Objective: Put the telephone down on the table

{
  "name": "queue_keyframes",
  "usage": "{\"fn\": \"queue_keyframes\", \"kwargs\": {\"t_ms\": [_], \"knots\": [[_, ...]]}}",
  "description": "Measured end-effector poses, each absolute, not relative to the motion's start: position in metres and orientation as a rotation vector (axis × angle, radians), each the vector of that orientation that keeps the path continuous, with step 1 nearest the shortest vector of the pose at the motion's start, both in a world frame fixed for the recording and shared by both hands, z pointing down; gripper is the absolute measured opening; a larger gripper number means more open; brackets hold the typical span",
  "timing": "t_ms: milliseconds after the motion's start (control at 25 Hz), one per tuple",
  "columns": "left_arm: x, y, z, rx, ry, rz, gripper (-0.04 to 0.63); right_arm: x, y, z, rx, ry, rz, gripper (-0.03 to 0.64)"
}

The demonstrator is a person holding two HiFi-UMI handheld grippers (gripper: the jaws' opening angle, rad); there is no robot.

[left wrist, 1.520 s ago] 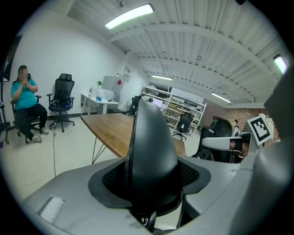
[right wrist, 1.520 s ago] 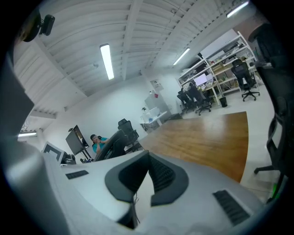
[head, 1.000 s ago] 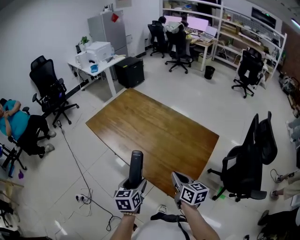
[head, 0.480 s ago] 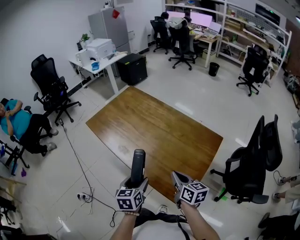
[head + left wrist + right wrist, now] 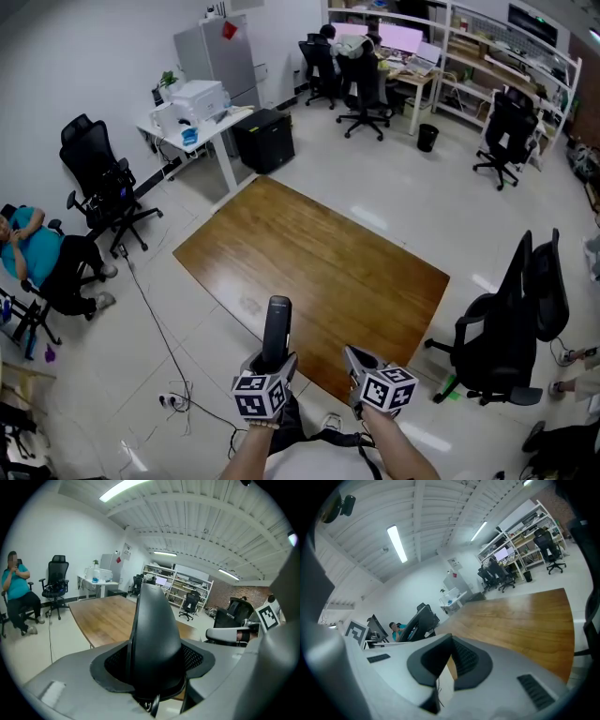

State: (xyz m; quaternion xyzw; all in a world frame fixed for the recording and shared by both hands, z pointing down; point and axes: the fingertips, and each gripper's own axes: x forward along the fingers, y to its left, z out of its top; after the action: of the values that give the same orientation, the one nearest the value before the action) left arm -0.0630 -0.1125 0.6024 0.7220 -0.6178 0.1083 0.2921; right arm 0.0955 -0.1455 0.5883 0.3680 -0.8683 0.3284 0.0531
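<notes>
Left gripper [image 5: 271, 364]: clamped on telephone [image 5: 275, 330]; handset upright, in the air, short of near desk edge.
Right gripper [image 5: 359, 361]: jaws together, empty, just beside left.
Change: grip unchanged; desk [image 5: 319, 253] barely shifted in head view.
Task bearing: set-down judged pending.
Pose: forearms forward, grippers tilted slightly down.

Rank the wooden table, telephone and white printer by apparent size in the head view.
Largest by far: wooden table.
Then white printer and telephone, about alike; the telephone is nearer the camera, so unranked.
</notes>
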Motion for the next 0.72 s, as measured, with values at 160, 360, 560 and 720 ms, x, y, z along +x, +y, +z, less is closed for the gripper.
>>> {"fn": "queue_keyframes", "kwargs": {"t_ms": [160, 360, 560, 720], "knots": [[-0.070, -0.136, 0.604, 1.949, -1.611, 0.298, 0.296, 0.096, -0.159, 0.583, 1.186, -2.630, 0.989, 0.003], [-0.075, -0.167, 0.608, 1.985, -1.567, 0.319, 0.296, 0.096, -0.171, 0.585, 1.262, -2.593, 1.000, 0.003], [-0.079, -0.194, 0.631, 1.983, -1.496, 0.364, 0.296, 0.088, -0.185, 0.592, 1.318, -2.553, 1.020, 0.003], [-0.082, -0.218, 0.653, 1.970, -1.430, 0.408, 0.296, 0.081, -0.203, 0.593, 1.374, -2.526, 1.042, 0.003]]}}
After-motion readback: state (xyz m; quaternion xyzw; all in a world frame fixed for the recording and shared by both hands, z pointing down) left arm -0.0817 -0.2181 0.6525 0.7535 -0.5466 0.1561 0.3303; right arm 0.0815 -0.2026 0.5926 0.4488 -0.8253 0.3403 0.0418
